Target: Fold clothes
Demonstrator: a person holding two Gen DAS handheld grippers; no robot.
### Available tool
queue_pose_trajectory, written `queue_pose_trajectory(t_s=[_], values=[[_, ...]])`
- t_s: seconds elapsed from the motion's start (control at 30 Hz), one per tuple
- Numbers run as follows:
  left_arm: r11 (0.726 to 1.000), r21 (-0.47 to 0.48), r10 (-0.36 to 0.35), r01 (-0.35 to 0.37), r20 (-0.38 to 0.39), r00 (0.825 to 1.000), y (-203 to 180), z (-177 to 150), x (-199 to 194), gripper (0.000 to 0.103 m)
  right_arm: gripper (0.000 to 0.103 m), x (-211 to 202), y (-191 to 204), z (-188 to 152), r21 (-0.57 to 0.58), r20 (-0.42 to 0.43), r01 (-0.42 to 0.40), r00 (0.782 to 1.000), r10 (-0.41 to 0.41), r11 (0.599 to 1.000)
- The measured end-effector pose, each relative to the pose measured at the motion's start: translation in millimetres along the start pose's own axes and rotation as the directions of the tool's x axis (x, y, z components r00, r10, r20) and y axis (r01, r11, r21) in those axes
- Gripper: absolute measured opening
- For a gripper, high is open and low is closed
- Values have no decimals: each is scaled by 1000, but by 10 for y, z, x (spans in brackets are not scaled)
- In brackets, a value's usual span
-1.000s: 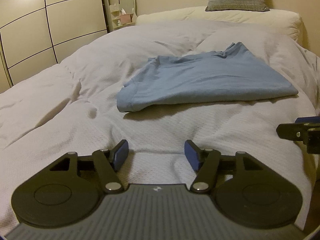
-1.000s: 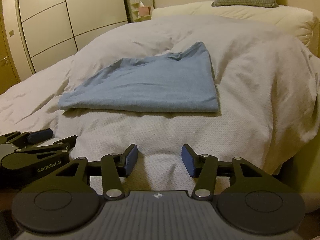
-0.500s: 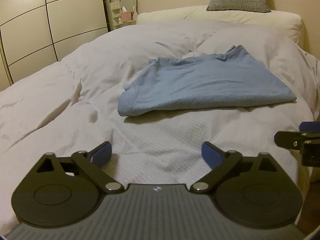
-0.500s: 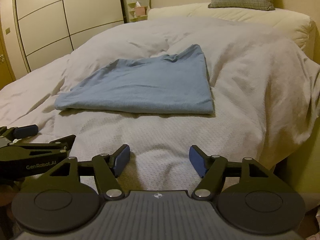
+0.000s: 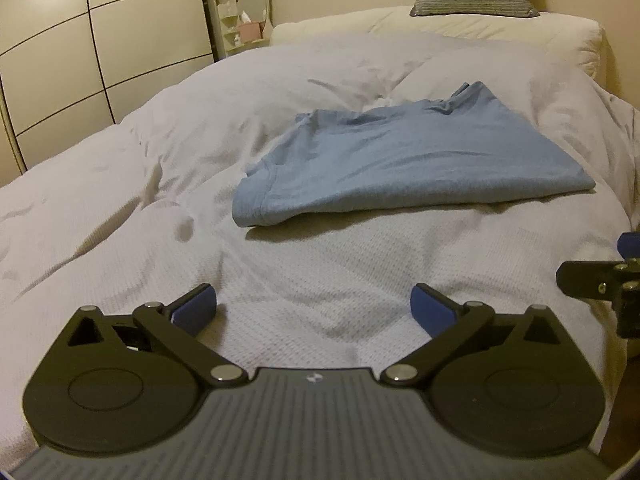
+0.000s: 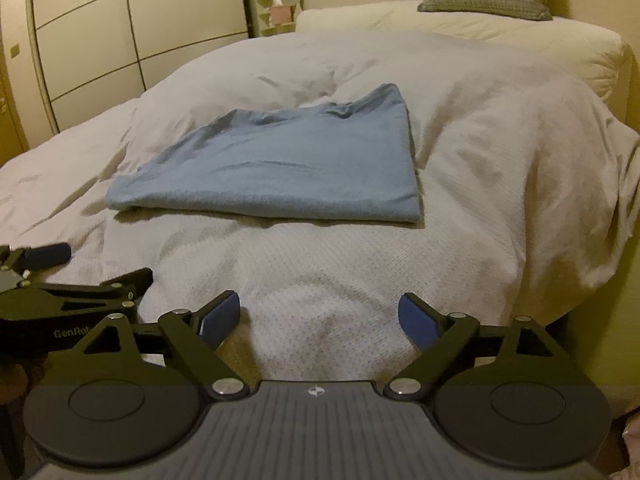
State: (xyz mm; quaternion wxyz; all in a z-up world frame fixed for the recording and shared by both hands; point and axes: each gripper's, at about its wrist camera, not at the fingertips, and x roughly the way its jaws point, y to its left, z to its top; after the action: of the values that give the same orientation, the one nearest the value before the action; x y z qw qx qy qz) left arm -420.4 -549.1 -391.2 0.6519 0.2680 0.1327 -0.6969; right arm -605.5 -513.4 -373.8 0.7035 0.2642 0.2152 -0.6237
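The blue T-shirt (image 5: 412, 160) lies as a folded, layered rectangle on the white duvet (image 5: 320, 272), at twelve o'clock from both tools. The left gripper (image 5: 314, 308) and the right gripper (image 6: 320, 316) hover short of it, jaws spread and empty. This fits a finished fold or one awaiting another halving.
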Motion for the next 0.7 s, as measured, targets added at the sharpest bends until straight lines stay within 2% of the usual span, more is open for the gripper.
queue_pose_trajectory(t_s=[0.2, 0.33, 0.4, 0.57, 0.7], values=[[1000, 21, -14, 14, -6, 1000, -3, 49, -43, 102, 88, -50, 10, 12, -9, -4, 6, 1000, -6, 1000], [998, 57, -42, 41, 5, 999, 5, 59, -115, 102, 89, -109, 2, 40, 15, -36, 3, 999, -3, 1000], [996, 66, -55, 54, 6, 998, 17, 68, -155, 102, 89, -173, 15, 58, 4, -15, 13, 1000, -13, 1000], [999, 12, -51, 51, 8, 999, 91, 136, -341, 102, 89, -303, 23, 99, 6, 1, 36, 999, -36, 999], [995, -72, -60, 61, 21, 998, 160, 195, -523, 102, 89, -400, 24, 129, 15, 4, 54, 999, -54, 998]])
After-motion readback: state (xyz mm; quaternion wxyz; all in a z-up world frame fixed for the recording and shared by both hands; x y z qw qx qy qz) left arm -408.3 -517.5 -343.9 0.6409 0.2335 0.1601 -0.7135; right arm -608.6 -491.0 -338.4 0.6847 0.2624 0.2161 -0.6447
